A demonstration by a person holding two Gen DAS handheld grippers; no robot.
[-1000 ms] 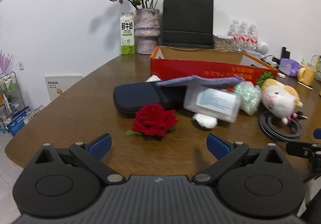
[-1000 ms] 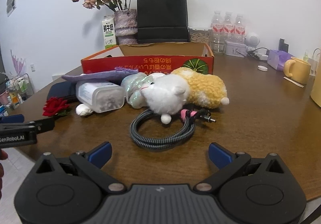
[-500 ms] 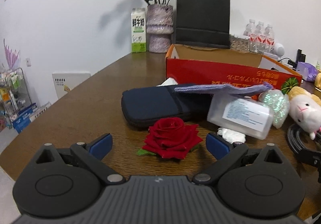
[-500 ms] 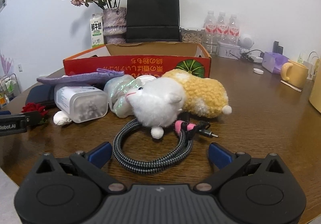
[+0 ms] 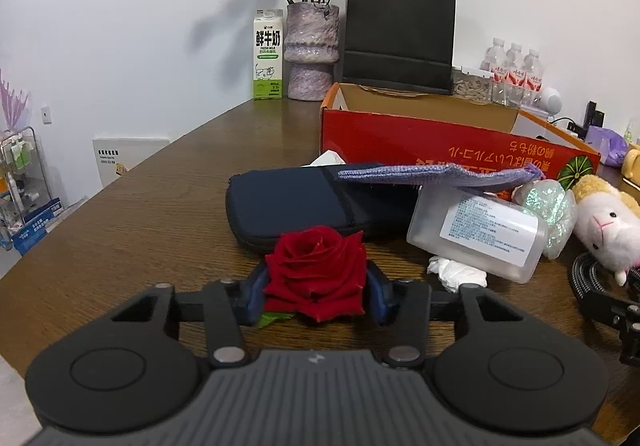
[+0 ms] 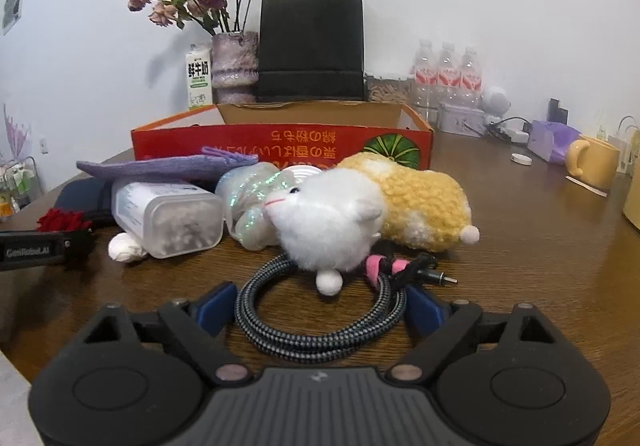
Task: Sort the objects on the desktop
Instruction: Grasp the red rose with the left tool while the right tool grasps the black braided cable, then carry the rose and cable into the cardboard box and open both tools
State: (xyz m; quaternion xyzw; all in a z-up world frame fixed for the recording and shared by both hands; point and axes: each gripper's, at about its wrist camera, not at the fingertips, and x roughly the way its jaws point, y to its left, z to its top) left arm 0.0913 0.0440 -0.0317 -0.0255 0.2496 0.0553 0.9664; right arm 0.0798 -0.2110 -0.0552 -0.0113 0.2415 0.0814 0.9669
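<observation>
My left gripper (image 5: 316, 296) is shut on a red rose (image 5: 318, 272) that rests on the wooden table. Behind it lie a dark blue pouch (image 5: 296, 202), a purple cloth (image 5: 436, 172), a clear plastic box (image 5: 476, 232) and a white wad (image 5: 456, 272). My right gripper (image 6: 320, 306) has its blue pads on either side of a coiled braided cable (image 6: 320, 334), partly closed around it. A white and yellow plush toy (image 6: 372, 206) lies on the cable's far edge. An open red cardboard box (image 6: 280, 142) stands behind.
A vase of dried flowers (image 5: 312, 50), milk carton (image 5: 268, 54) and black paper bag (image 5: 400, 34) stand at the back. Water bottles (image 6: 448, 74), a yellow mug (image 6: 592, 162) and a purple bag (image 6: 552, 138) are at the right. An iridescent bag (image 6: 256, 202) lies beside the plush.
Both grippers moved forward and lower. The left jaws closed on the rose. The right jaws narrowed around the cable coil.
</observation>
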